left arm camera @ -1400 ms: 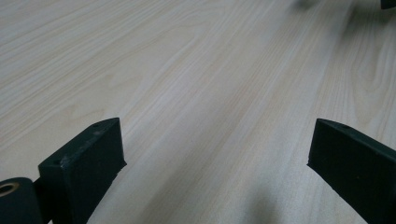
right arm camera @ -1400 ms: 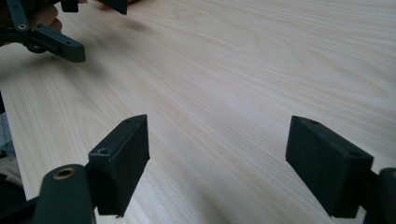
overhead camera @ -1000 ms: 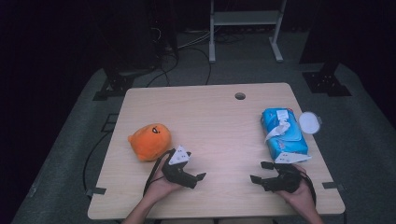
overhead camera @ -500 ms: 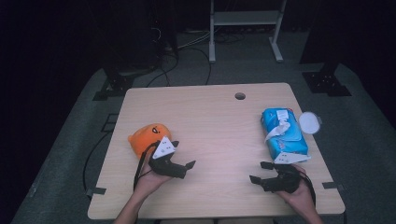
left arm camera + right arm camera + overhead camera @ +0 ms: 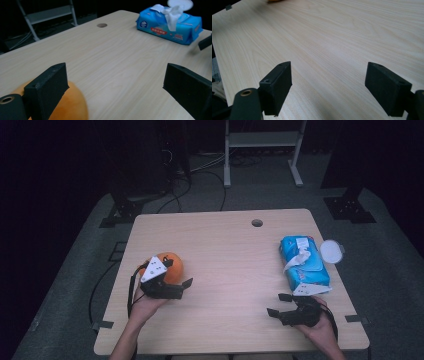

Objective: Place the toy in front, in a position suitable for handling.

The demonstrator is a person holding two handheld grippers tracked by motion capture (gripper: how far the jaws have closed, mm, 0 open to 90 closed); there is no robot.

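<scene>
An orange soft toy (image 5: 172, 264) lies at the left of the wooden table (image 5: 225, 250). My left gripper (image 5: 182, 283) is open right beside it; in the left gripper view the toy (image 5: 70, 105) bulges behind and under the left jaw, and only bare tabletop lies between the jaws (image 5: 117, 85). A blue pack of wet wipes (image 5: 303, 262) with a white tissue pulled up lies at the right. My right gripper (image 5: 277, 304) rests open just in front of the pack, its jaws (image 5: 332, 85) spread over bare wood and pointing left.
A round white lid (image 5: 332, 251) sits by the wipes pack at the table's right edge. A small cable hole (image 5: 257, 223) is near the far edge. Dark floor, cables and a metal stand (image 5: 262, 140) lie beyond the table.
My left gripper has moved left and farther from the person, up against the orange toy. The right gripper has stayed put.
</scene>
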